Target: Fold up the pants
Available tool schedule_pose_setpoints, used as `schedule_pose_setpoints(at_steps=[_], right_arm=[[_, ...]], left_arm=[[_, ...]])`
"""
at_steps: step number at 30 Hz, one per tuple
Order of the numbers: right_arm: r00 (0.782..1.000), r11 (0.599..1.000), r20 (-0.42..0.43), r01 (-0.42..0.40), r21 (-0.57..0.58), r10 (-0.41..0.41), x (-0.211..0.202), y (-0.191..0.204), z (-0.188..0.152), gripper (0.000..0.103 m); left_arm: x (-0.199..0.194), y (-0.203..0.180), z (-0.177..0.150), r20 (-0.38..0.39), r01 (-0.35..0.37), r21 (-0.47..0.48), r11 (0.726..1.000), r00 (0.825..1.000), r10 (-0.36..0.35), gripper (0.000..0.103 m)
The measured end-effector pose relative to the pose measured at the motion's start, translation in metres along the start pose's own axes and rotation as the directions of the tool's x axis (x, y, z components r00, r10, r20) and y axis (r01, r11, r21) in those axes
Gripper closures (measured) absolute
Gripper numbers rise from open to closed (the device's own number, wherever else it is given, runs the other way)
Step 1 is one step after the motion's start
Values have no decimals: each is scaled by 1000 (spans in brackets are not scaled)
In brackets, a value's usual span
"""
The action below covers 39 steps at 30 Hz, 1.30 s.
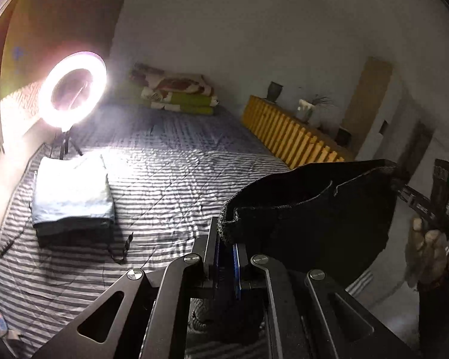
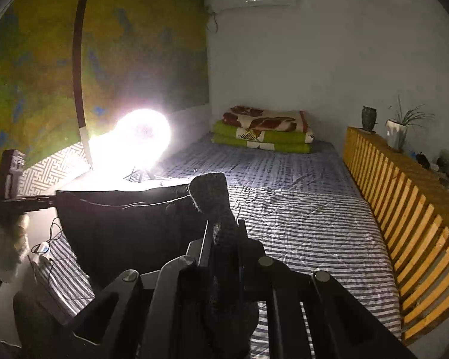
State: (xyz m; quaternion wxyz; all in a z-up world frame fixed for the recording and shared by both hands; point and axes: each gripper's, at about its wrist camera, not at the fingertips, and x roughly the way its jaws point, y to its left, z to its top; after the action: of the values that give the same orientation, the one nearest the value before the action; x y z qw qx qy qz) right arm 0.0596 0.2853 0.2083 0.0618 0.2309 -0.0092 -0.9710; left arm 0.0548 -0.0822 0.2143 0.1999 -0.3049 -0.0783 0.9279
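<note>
Your left gripper (image 1: 226, 239) and right gripper (image 2: 223, 233) each clamp 1 end of the dark pants (image 1: 308, 209), stretched taut between them above the striped bed (image 1: 164, 179). Folded clothes (image 1: 71, 197) lie far left; the bed's middle lies open.

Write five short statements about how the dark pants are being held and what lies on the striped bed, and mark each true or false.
1. The left gripper is shut on the dark knit-waisted pants. True.
2. The right gripper is open and holds nothing. False: it is shut on the dark pants too.
3. The pants lie flat on the blue-and-white striped bed sheet. False: they are held up above it between the two grippers.
4. A folded stack of light blue and dark clothes lies on the bed near the glowing ring light. True.
5. The green-and-patterned folded quilts lie on the wooden slatted cabinet. False: they lie at the bed's far end.
</note>
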Motion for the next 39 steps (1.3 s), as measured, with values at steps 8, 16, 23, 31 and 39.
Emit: schedule_pose_setpoints(at_steps=[8,16,23,31,39], right_arm=[[995,1000,98,-8,19,7,-65,-14,24,93],[992,999,117,-46,1,45,-91,-13,30,93],[997,997,-57,-50,60,53,47,-29,6,93],[945,991,-323,1,136,44,284,-76,-60,93],[872,990,-490,47,130,23,417,-113,-129,93]], left_arm=[[-101,-85,21,88,-34,181,983,996,18,97],[-124,-96,42,84,-57,211,976,996,40,97],[9,-13,47,-85,-53,102,993,994,62,97],[255,118,24,-332,-136,-44,990,936,114,97],[395,177,-31,-461,-192,-70,979,877,139,97]])
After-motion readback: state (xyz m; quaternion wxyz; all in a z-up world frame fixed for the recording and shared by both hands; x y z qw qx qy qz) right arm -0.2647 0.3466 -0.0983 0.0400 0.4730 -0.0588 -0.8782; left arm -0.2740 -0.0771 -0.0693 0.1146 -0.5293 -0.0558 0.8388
